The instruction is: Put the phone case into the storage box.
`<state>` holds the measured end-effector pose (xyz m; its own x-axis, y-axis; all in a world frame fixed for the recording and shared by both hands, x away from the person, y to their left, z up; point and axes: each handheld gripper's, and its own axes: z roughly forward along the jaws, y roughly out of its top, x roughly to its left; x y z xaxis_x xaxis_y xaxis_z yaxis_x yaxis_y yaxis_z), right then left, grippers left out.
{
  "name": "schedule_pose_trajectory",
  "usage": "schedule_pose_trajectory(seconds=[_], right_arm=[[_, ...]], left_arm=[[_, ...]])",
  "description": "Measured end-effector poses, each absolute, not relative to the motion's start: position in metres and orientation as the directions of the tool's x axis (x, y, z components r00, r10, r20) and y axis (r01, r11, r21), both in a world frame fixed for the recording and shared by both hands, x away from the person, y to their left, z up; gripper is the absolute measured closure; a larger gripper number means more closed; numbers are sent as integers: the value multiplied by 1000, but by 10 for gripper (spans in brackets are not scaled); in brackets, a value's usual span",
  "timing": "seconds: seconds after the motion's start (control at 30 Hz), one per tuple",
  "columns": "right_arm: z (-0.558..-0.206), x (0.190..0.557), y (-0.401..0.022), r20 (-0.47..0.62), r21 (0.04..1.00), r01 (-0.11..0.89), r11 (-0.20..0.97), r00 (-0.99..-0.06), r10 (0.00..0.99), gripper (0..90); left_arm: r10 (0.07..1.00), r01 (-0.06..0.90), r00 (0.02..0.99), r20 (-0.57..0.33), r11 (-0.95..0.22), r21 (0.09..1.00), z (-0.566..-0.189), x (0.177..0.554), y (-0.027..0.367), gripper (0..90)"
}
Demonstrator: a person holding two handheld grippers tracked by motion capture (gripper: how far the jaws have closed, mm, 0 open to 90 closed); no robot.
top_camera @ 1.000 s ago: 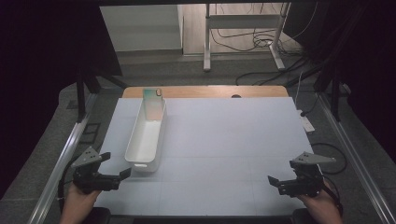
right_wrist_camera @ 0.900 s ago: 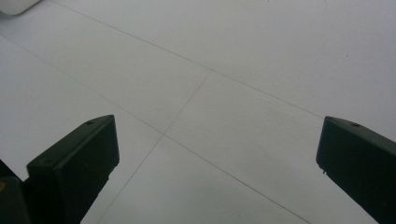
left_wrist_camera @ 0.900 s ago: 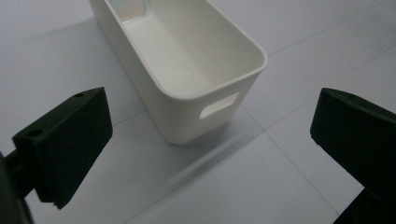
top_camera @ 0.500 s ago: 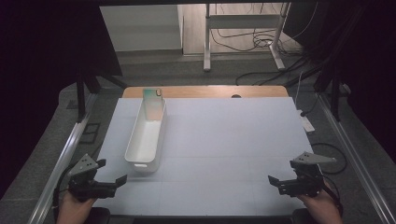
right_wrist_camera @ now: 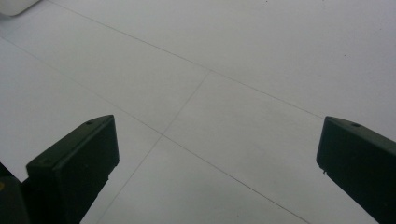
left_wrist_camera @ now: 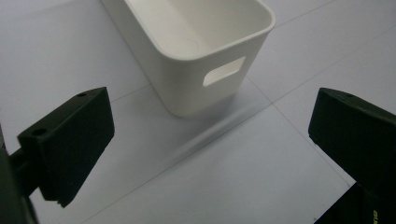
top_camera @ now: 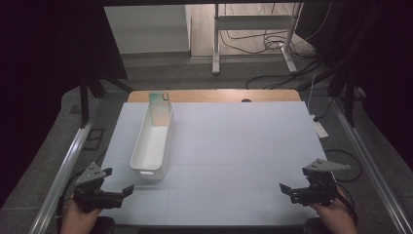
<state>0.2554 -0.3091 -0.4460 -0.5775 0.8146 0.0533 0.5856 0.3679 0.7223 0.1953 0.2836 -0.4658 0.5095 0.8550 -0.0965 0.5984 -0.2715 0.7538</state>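
White mat sitting bare except bin at left w/ phone leaning in far end. L gripper hovering near bin's near end, R gripper idling near-right, jaws wide on both. Approaching phone from above, squaring jaws to its edges.

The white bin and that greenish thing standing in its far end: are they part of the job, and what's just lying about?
Part of the job:
white bin
greenish phone-like item leaning in its far end
left gripper, open, nearest the bin
right gripper, open

Lying about:
white power strip beside the table
floor cables
metal stand
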Motion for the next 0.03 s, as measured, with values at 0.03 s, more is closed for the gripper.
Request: schedule_pose_trajectory(seconds=[0.03], right_arm=[[-446,256,-309,56,721,587,368,-579,814,0]], left_arm=[[855,598,510,-96,-272,754,-466,195,284,16]])
